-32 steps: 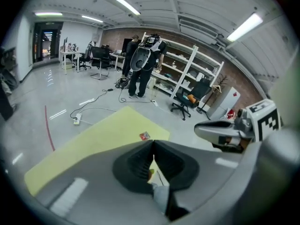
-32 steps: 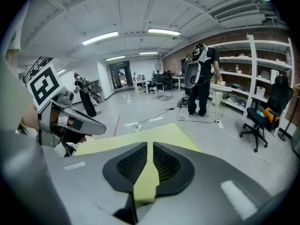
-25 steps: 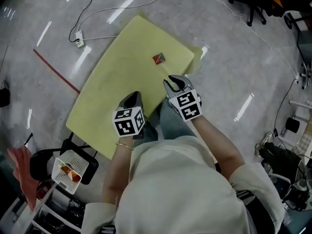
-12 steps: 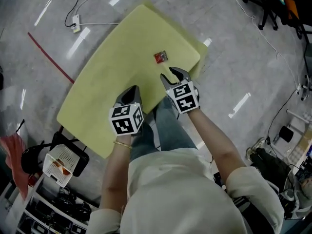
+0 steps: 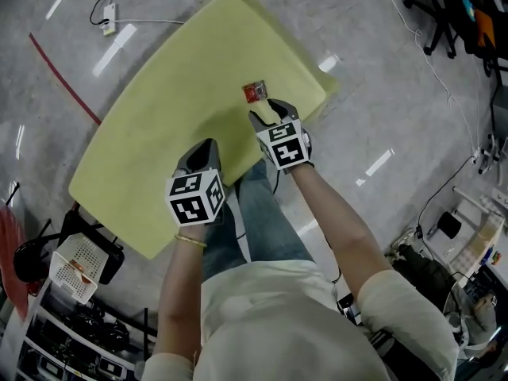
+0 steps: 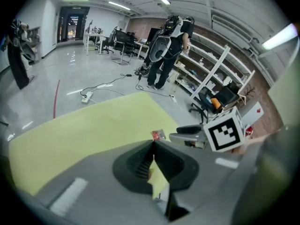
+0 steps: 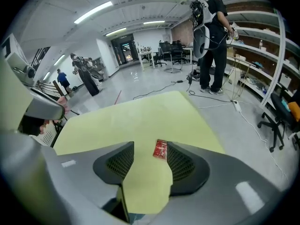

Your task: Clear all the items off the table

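Observation:
A small red packet (image 5: 254,92) lies alone on the yellow table (image 5: 159,109), toward its right edge. In the head view my right gripper (image 5: 264,114) hovers just short of the packet. Its jaws have just been opening and stand apart. In the right gripper view the red packet (image 7: 161,149) sits on the table (image 7: 126,121) beyond the tips of the right gripper (image 7: 151,147), close to the right jaw, untouched. My left gripper (image 5: 203,151) is shut and empty above the table's near edge. From the left gripper (image 6: 153,142) I see the packet (image 6: 158,135) ahead.
A white basket (image 5: 75,264) and shelving stand at the lower left by the table. A power strip (image 5: 107,16) and cables lie on the floor beyond it. Office chairs (image 5: 444,14) stand at the far right. A person wearing a backpack (image 7: 211,32) stands past the table.
Both grippers have sunk toward the table. The right one has moved forward to the red packet and its jaws have spread wider. The left stays shut.

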